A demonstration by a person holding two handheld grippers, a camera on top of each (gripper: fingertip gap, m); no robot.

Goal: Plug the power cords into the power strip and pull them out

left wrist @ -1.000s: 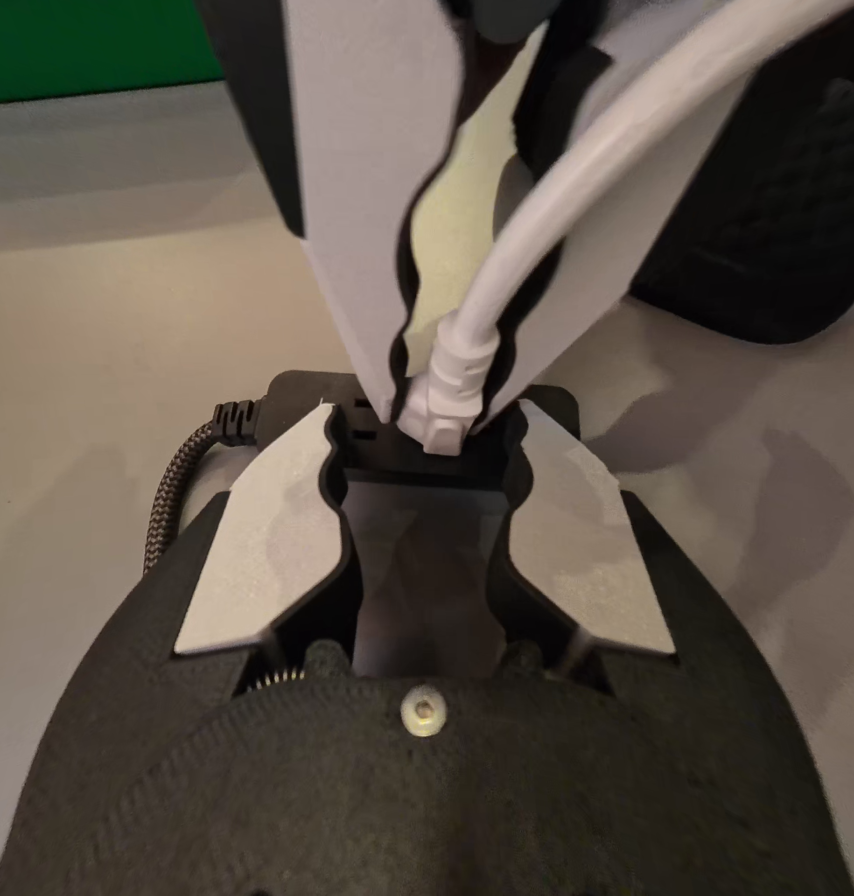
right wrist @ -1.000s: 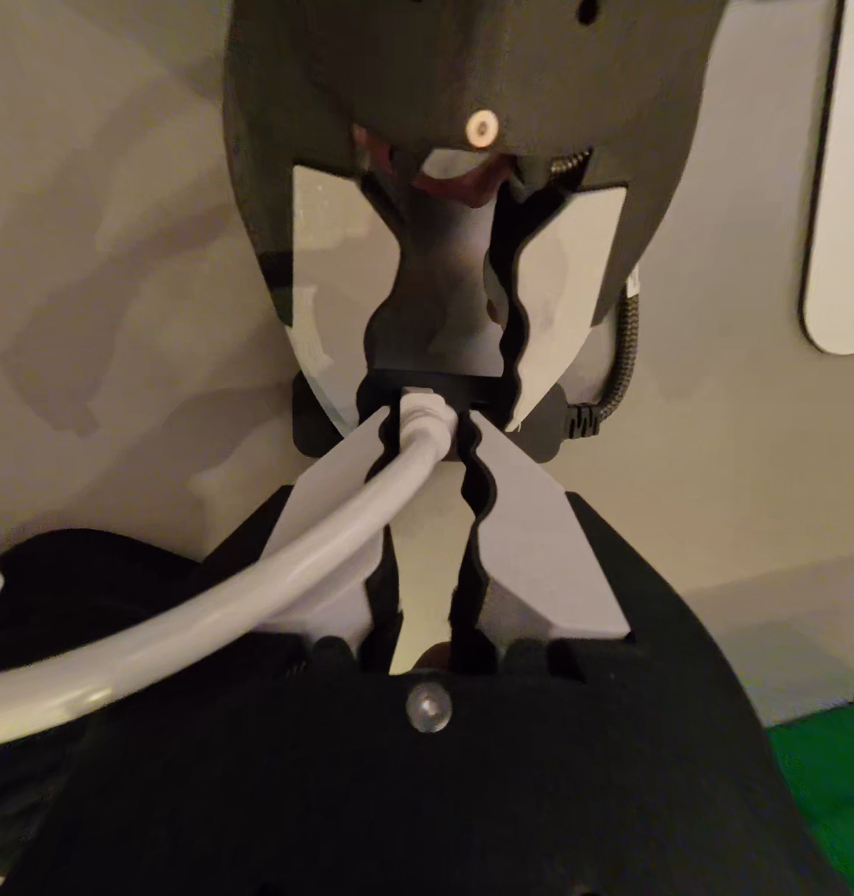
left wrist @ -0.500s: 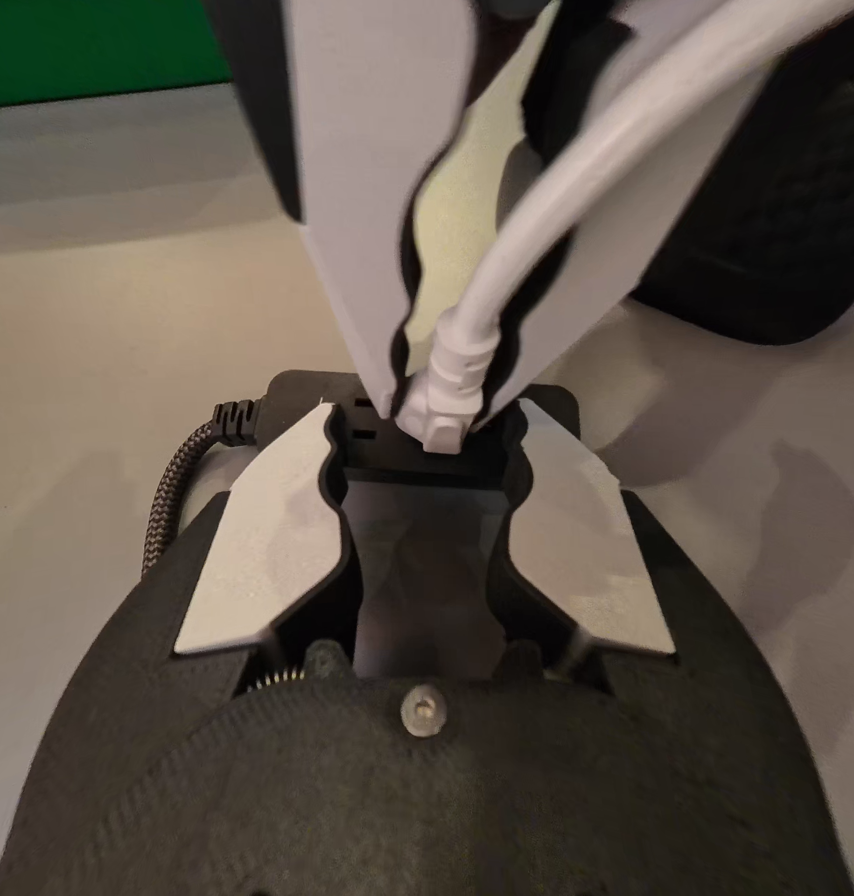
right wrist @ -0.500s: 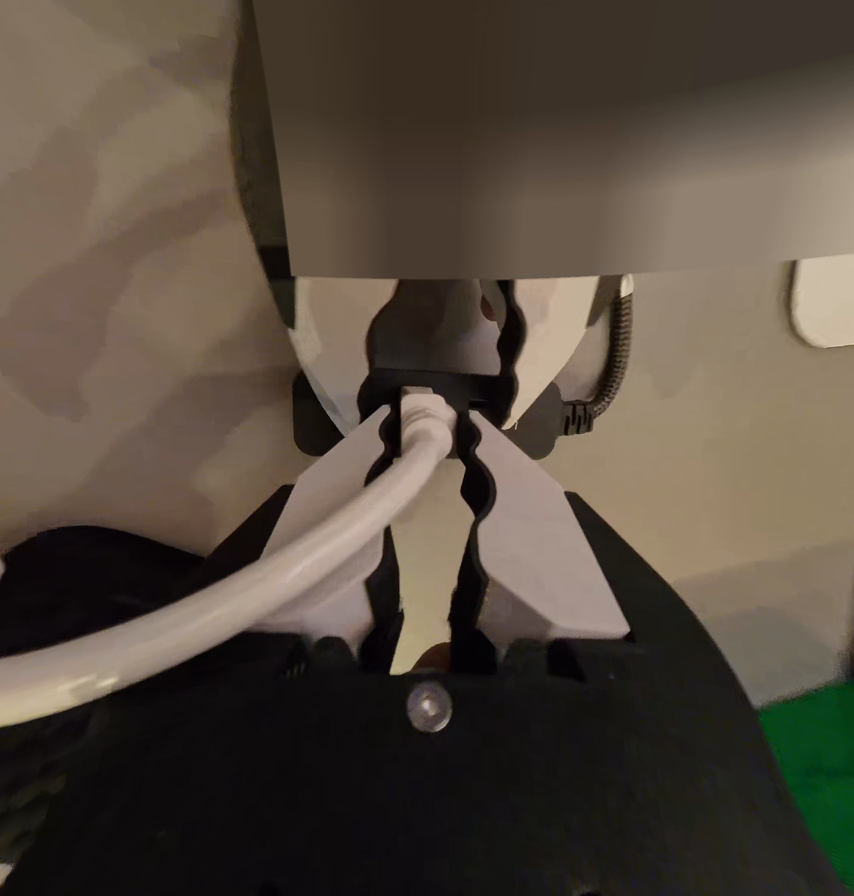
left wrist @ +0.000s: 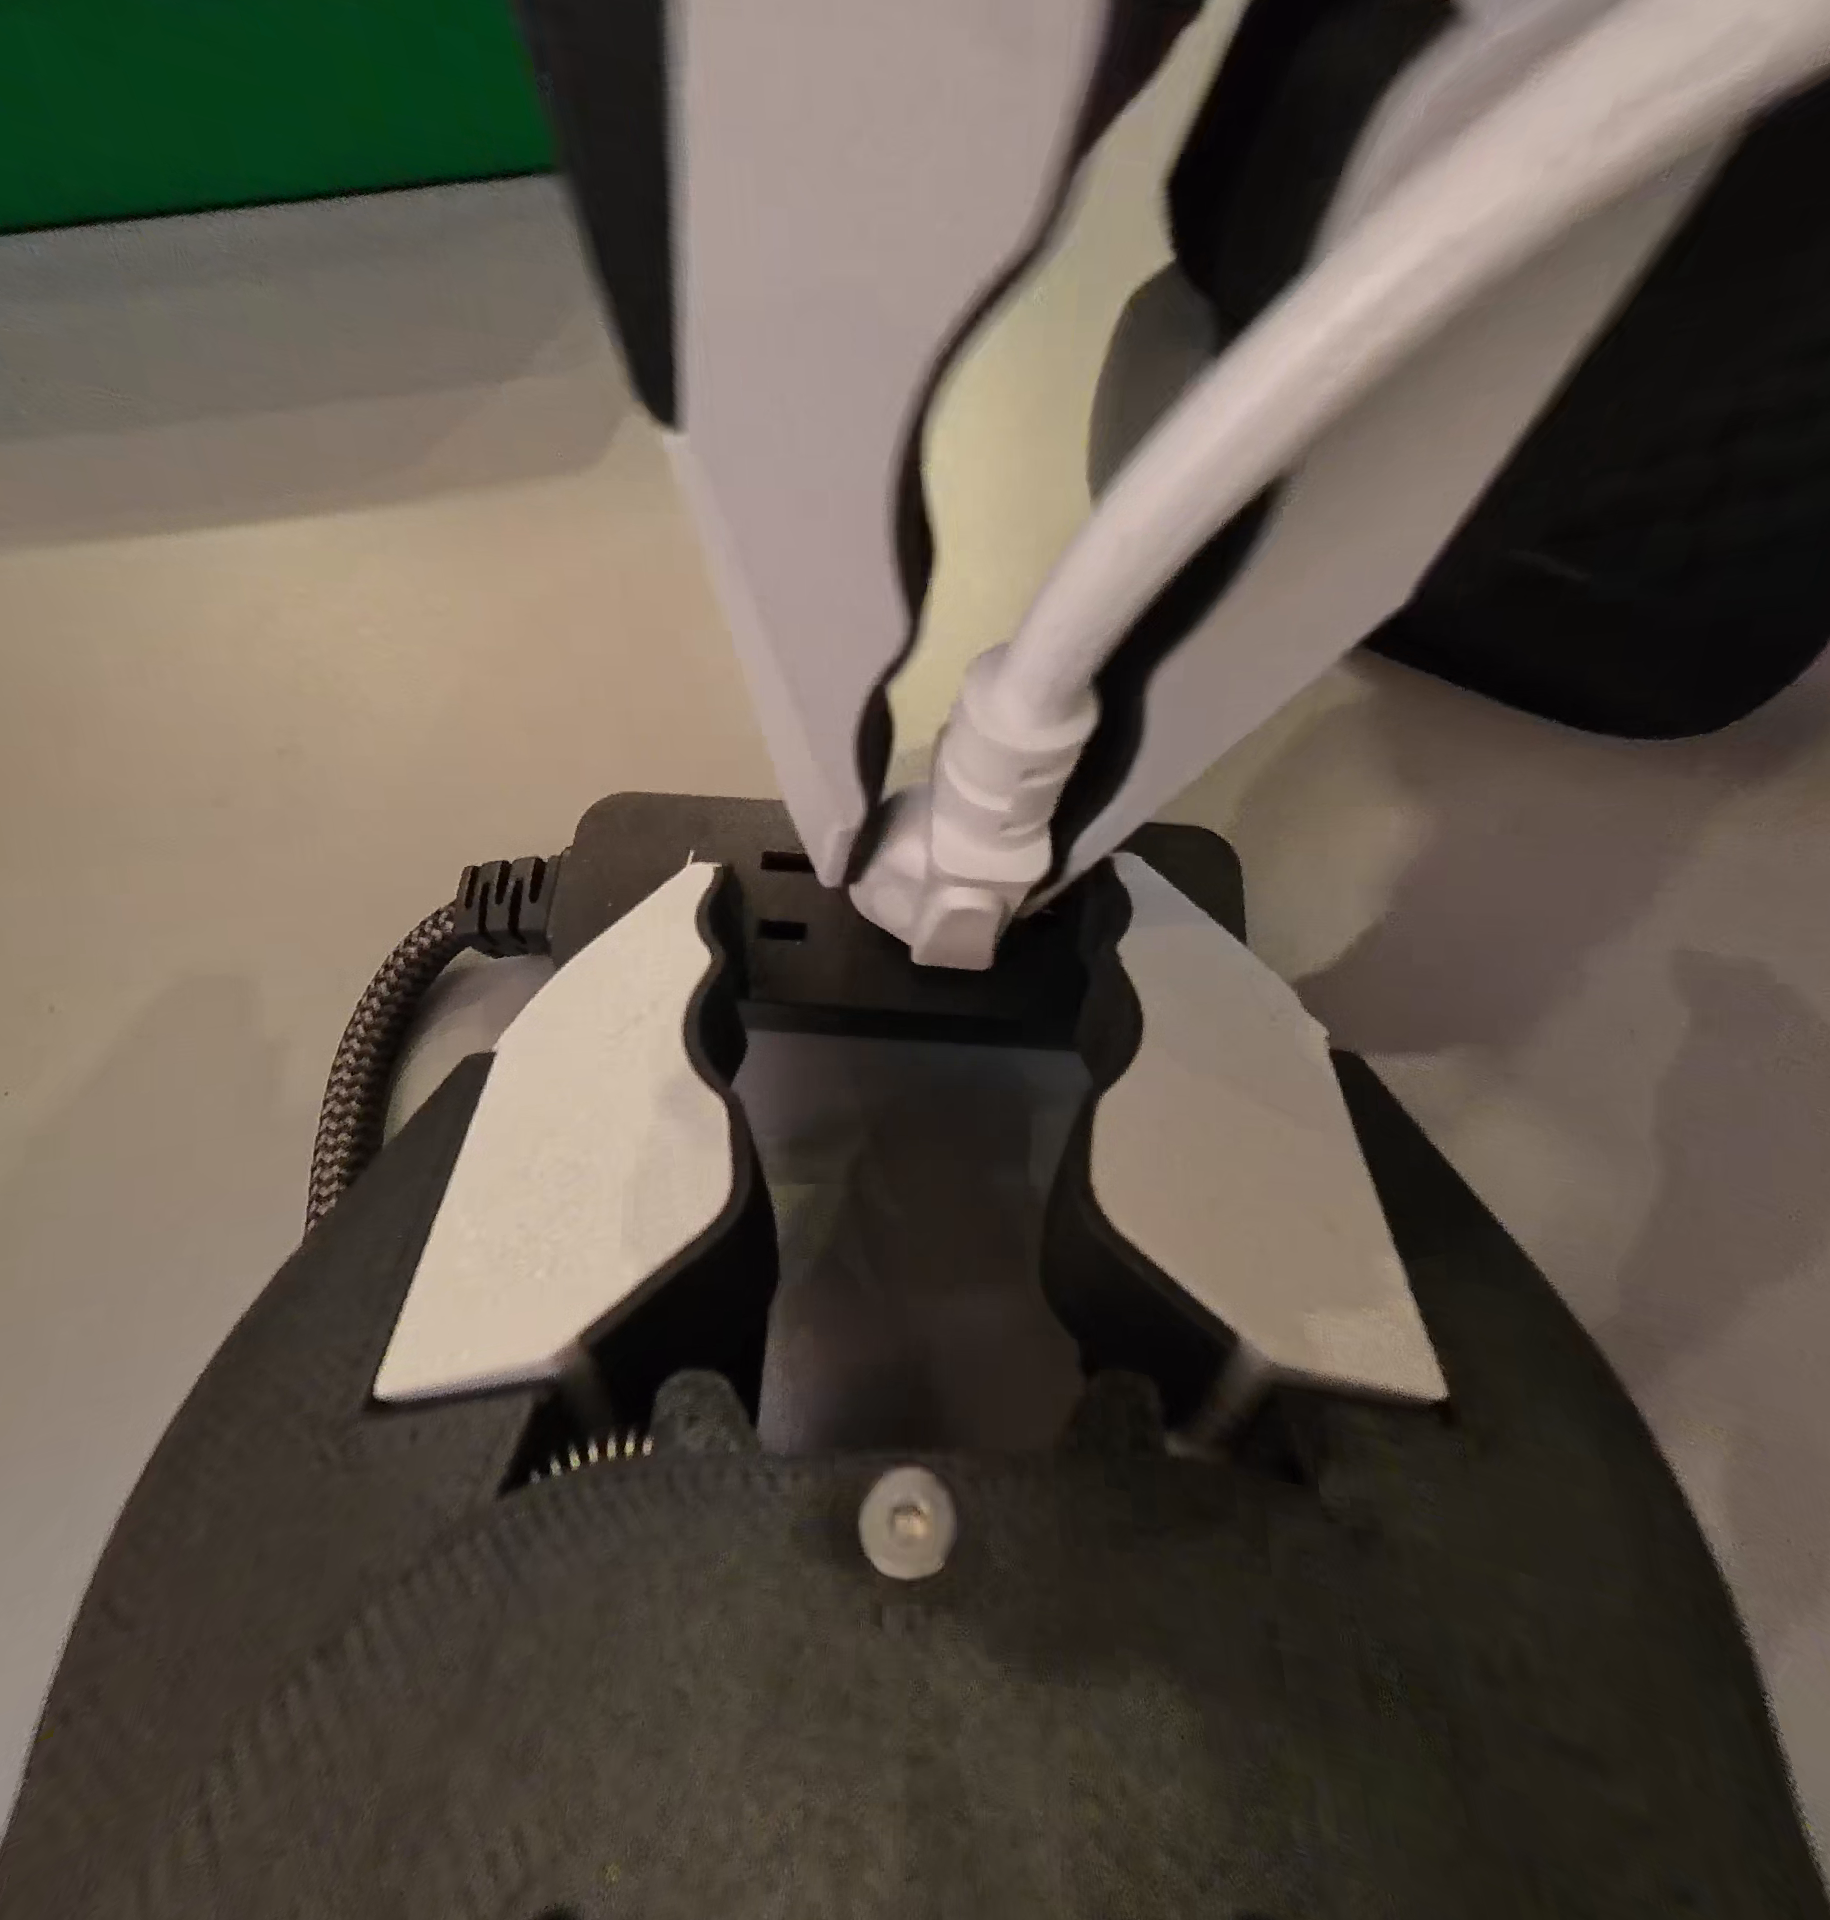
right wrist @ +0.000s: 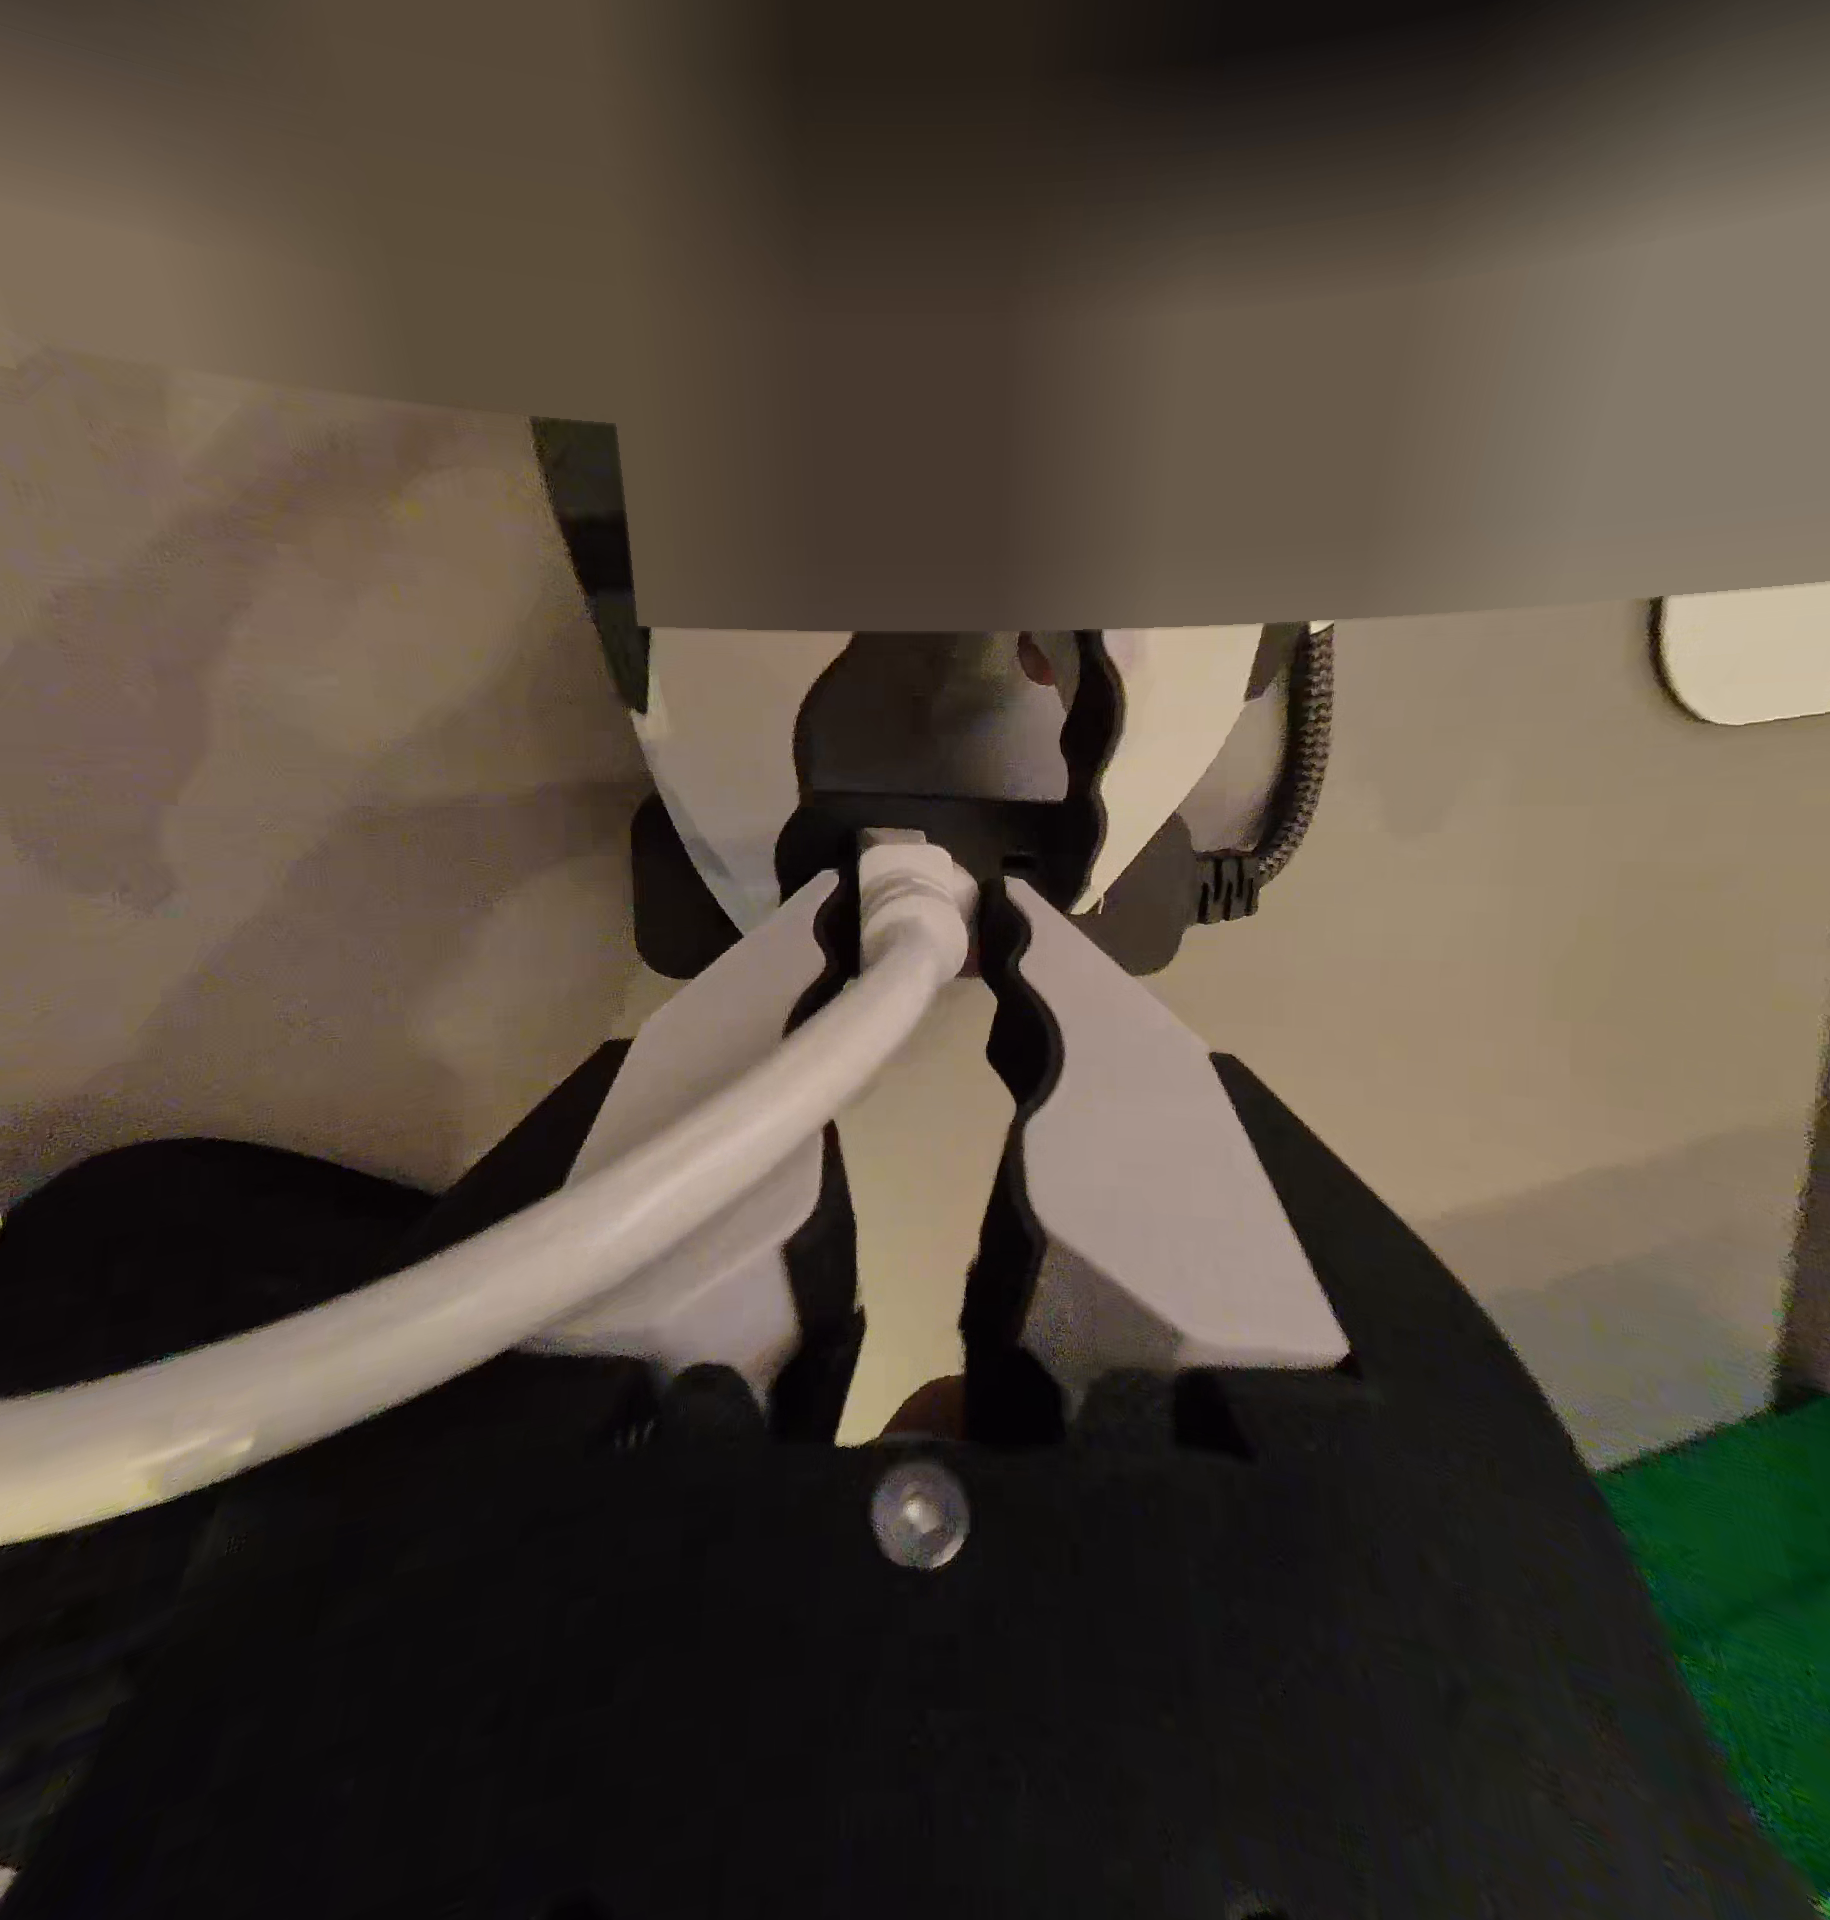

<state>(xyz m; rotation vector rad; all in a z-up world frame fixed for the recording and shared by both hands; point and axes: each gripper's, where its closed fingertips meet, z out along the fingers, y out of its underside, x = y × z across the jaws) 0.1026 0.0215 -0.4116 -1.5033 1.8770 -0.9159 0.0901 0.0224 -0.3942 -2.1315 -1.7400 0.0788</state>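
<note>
Right tongs (right wrist: pixel 916 914) pinch the white plug (left wrist: pixel 958 873) at its stiff body (cord's floppy); left tongs (left wrist: pixel 911 935) clamp the power strip (left wrist: pixel 890 971), prob. light, slides w/o bracing.

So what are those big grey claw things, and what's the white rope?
The claws are grippers, like big tongs. No robot here: a person holds one in each hand, and each has a small camera looking along its two fingers, so you get two pictures of the same spot from opposite sides.

In the left wrist view, the left gripper is at the bottom, clamped around a black power strip on a pale table. The strip has its own braided cable.

The white rope is a power cord. The right gripper, at the bottom of the right wrist view, pinches the cord's plug, with the plug's end at the strip's top. I can't tell whether it is fully in.

The smeared patch up top was added afterwards.
</note>
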